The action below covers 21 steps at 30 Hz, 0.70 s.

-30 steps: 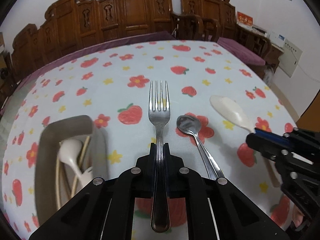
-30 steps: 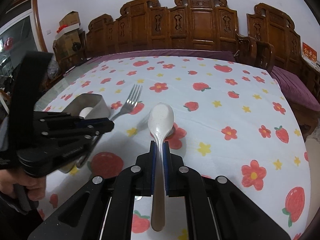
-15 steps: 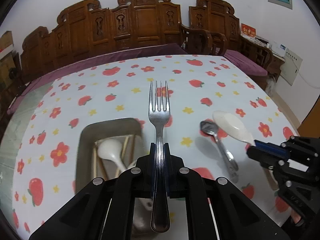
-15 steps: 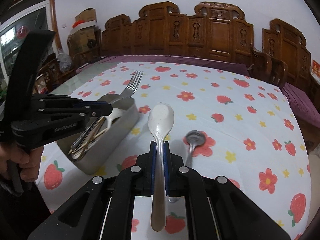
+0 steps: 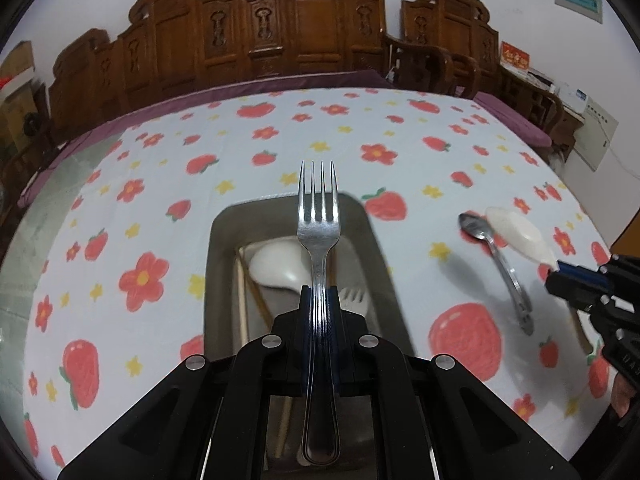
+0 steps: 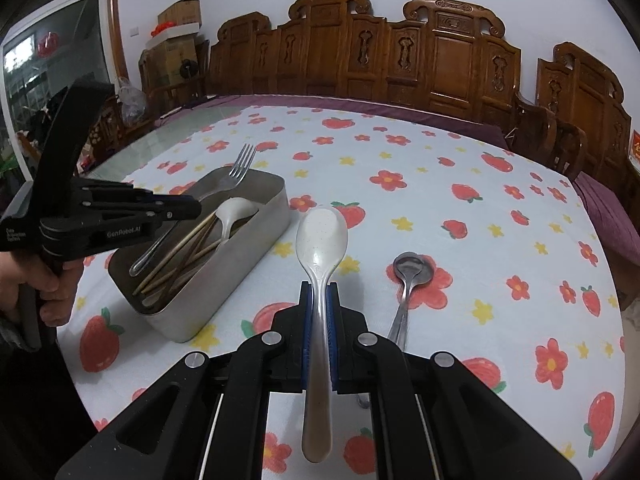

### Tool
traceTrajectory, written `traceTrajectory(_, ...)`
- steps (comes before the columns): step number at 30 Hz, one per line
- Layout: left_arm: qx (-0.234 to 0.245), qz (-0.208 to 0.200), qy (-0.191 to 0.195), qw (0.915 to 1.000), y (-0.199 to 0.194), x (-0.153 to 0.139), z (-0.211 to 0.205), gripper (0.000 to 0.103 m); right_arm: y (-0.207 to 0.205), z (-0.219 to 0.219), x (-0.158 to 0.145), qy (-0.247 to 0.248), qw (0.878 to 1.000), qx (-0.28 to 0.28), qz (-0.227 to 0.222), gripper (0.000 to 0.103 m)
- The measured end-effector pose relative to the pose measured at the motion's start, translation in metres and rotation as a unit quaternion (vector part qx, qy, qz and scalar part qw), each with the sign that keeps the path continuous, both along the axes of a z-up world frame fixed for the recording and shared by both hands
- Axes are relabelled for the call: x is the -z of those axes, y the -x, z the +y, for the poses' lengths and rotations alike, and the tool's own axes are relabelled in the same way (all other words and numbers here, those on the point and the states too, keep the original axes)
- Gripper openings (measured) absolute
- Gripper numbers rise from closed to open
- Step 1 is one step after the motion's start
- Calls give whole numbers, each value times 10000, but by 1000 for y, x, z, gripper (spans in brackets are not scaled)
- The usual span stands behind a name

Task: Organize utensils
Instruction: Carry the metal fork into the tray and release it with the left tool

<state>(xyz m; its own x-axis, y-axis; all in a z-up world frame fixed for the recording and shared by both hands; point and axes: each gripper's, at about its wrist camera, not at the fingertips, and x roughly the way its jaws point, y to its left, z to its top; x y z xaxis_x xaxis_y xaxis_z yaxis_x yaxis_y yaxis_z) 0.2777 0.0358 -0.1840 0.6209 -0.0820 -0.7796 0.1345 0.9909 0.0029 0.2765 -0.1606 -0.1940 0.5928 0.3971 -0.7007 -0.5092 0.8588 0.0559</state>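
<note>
On the left, the metal tin (image 6: pixel 240 240) sits on the strawberry-print tablecloth (image 6: pixel 500 208), already holding a white spoon (image 6: pixel 234 212), wooden chopsticks (image 6: pixel 180 260) and a second fork (image 5: pixel 354 300). The left gripper (image 5: pixel 319 304) is clamped on the handle of a steel fork (image 5: pixel 319 220), which it holds above the tin with the tines pointing toward the far end.

To the right of the tin, the right gripper (image 6: pixel 319 304) is closed on the handle of a white plastic spoon (image 6: pixel 321 236), bowl forward and lifted clear of the cloth, near the tin's right wall.

Further right, a small metal spoon (image 6: pixel 410 276) lies flat on the tablecloth, its bowl on a red flower, its handle running back toward the near edge, just beside the right gripper.

Carved wooden chairs (image 6: pixel 440 64) line the far side of the table.
</note>
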Motion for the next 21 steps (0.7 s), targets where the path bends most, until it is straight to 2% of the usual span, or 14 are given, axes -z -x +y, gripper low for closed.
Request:
traceTrajectory(7,-179,371,-90,9991,-7,26,14,6,3,8,4,78,10000,-55,12,8)
traceTrajectory(11,-296,502,12,9983,-10,30,21,7,7,11,5,111,9999,-61,13,8)
traceTrajectory(14,-346,520,48,9980,-8,29,24,7,9,14,6,99,9999,-74,52,8)
traceTrajectory(16,-361,385,71,9986,-5,22,26,16,12,19,6,112,9999,-85,44,8)
traceTrajectory(21,-368,182,214,9989,1,6,32,18,18,29,-7,-67,9999,-27,-99,8)
